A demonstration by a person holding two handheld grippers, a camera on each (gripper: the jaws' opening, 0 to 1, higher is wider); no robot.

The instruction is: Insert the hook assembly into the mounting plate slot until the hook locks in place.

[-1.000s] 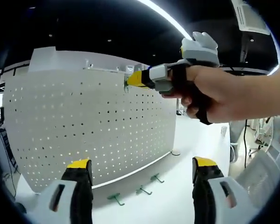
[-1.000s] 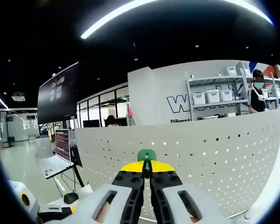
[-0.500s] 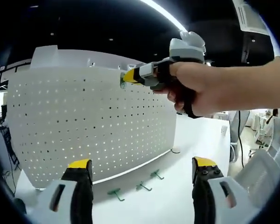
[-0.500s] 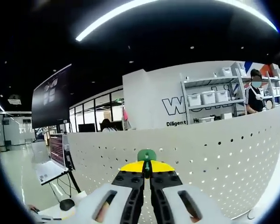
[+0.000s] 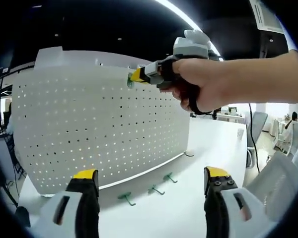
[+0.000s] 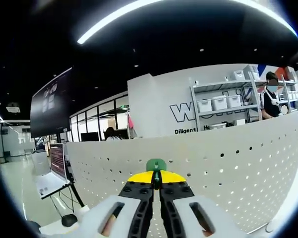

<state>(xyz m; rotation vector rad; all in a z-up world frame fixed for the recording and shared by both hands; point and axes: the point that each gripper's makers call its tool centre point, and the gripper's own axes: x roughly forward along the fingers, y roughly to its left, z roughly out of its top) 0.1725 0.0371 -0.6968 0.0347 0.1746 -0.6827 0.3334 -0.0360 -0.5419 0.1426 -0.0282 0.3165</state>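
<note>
Clamping a small green plastic hook (image 6: 156, 165), the right tool (image 6: 156, 179) is held at the white perforated metal mounting plate (image 5: 89, 129), insertion unfinished; the left tool (image 5: 151, 181) is held wide open, empty.

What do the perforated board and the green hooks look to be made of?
The pegboard looks like white painted sheet metal: thin, evenly punched with holes, matte; plastic is possible. The green hooks on the table and the green hook gripped by the right gripper look like moulded plastic or coated metal, uniformly coloured.
</note>
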